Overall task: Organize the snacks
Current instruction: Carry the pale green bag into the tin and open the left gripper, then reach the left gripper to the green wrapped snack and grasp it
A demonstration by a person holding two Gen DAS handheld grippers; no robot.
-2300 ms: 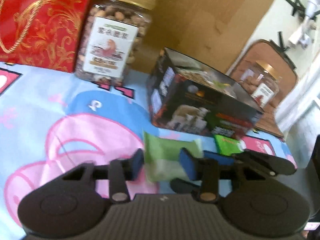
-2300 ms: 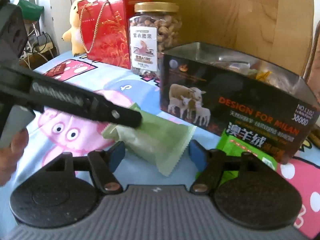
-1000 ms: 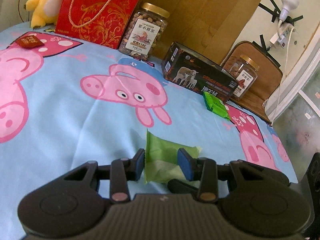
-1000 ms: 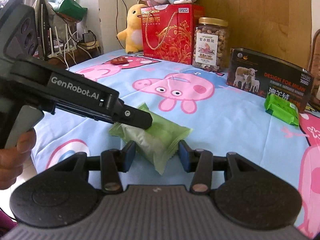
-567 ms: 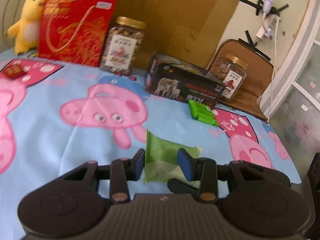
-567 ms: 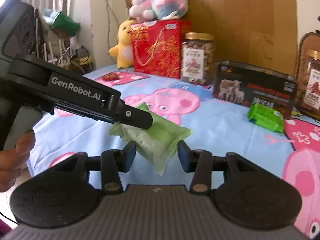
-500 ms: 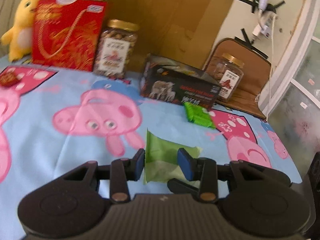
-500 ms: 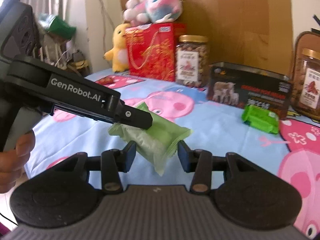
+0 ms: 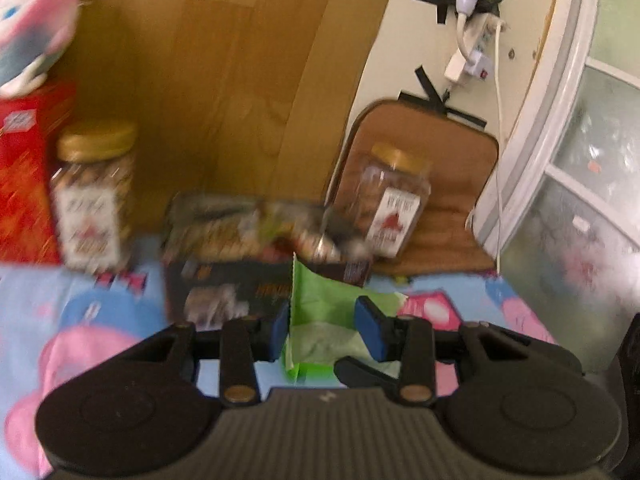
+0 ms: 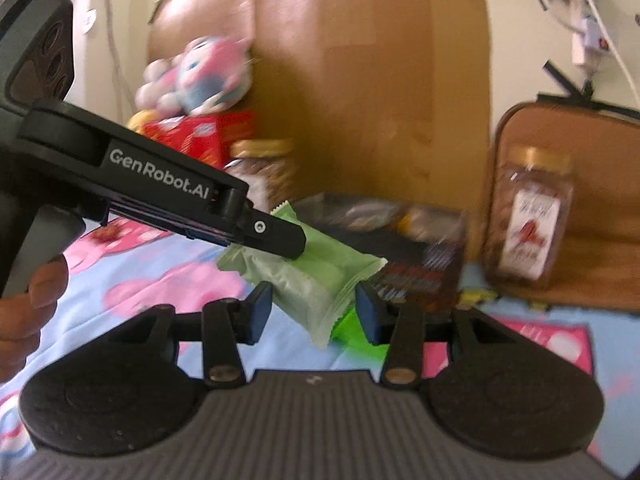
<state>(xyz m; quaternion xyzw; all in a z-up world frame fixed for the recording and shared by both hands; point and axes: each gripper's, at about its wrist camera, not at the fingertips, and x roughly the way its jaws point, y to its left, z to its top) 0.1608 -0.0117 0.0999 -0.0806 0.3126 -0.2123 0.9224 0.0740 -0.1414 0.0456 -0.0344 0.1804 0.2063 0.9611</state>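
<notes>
A pale green snack packet [image 9: 320,320] is held in the air by both grippers. My left gripper [image 9: 322,328] is shut on it, and its black finger crosses the right wrist view [image 10: 272,236] over the packet [image 10: 308,280]. My right gripper [image 10: 314,312] is shut on the packet's other end. Just ahead stands the open black box [image 9: 256,240] with sheep printed on it, holding several wrapped snacks; it also shows in the right wrist view [image 10: 400,236]. A second, bright green packet [image 10: 352,332] lies on the cloth below the right gripper.
A nut jar with a gold lid [image 9: 94,196] and a red gift box [image 9: 24,184] stand left of the black box. Another jar [image 9: 392,200] sits on a brown chair [image 9: 432,160] to the right. A plush toy [image 10: 200,76] tops the red box. The pig-print cloth [image 9: 100,320] covers the table.
Both grippers have carried the pale green packet up and forward from the table's near edge to just in front of the black box. Both stay shut on it. The view is blurred by motion.
</notes>
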